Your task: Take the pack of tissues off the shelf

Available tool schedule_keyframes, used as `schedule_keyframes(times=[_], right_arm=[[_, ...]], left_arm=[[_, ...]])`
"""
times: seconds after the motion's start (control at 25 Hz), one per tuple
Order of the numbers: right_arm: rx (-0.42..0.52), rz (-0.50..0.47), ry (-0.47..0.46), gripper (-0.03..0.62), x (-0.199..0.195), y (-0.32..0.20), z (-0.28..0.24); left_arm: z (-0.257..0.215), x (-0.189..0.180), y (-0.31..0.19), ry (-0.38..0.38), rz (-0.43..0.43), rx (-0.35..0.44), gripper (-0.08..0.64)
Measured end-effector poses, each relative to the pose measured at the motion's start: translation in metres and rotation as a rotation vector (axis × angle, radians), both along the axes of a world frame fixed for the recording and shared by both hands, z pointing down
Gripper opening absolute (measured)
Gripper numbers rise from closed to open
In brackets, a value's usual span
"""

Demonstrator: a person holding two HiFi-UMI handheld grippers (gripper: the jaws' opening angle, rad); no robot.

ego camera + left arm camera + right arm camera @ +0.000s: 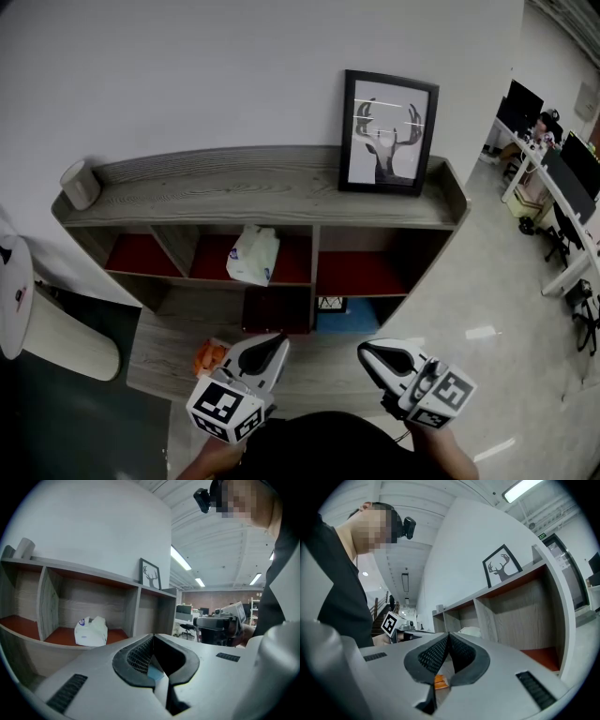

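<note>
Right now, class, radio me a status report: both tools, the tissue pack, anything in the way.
Left tool shut, empty. Right tool shut, empty. Tissue pack in upper middle compartment of the shelf, untouched. Nothing visible blocking it.

No readable text, number or brand. Blue print on pack of tissues (pixel 91 631) in shelf (pixel 132 609): too small to make out. Small green sign (pixel 542 536) by doorway: blurred.
</note>
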State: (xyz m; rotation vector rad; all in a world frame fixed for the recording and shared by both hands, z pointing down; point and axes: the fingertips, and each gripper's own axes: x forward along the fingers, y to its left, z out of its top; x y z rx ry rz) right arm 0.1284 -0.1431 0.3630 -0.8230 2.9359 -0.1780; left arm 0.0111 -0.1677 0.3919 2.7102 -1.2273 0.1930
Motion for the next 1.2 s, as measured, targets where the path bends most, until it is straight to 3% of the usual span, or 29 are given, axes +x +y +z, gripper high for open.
schedule_keyframes(times=[1.2], right_arm=[[-0.022, -0.001, 0.047, 0.017, -0.026, -0.016, 0.012]], left_arm=[[0.003, -0.021, -0.009, 0.015, -0.004, 0.008, 0.015]])
